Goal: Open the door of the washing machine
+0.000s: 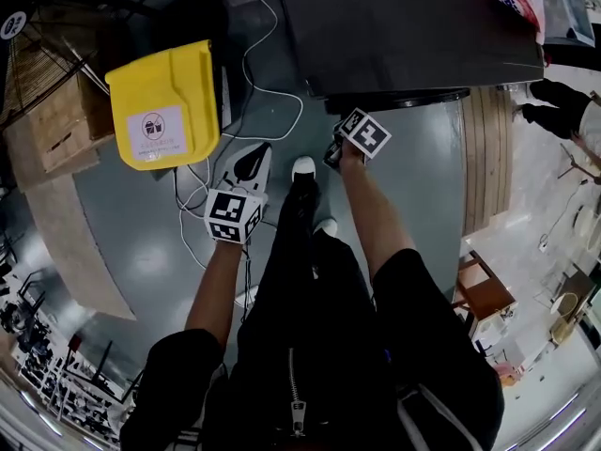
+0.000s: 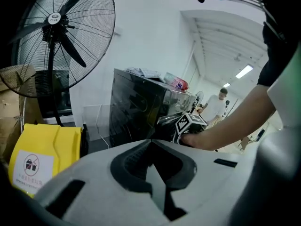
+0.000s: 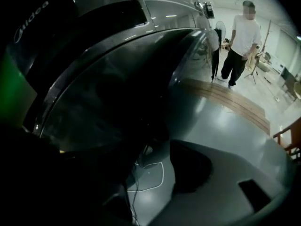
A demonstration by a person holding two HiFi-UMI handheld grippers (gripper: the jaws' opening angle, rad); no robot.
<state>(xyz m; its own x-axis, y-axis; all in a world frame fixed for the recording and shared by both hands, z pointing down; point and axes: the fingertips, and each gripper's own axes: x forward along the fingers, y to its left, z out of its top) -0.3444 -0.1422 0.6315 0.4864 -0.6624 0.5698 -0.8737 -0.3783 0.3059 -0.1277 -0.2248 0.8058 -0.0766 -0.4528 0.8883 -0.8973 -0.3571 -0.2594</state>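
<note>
Approach step: R gripper (image 1: 333,155) jaws wide, empty; washer door (image 3: 117,93) at 10 o'clock. Next: clamp rim, pull. L gripper (image 1: 250,165) closed, empty.

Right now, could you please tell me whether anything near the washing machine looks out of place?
A white cable lies in loose loops on the floor between the yellow bin and the washing machine; it looks untidy and could perhaps catch a foot. Nothing appears spilled or damaged.
</note>
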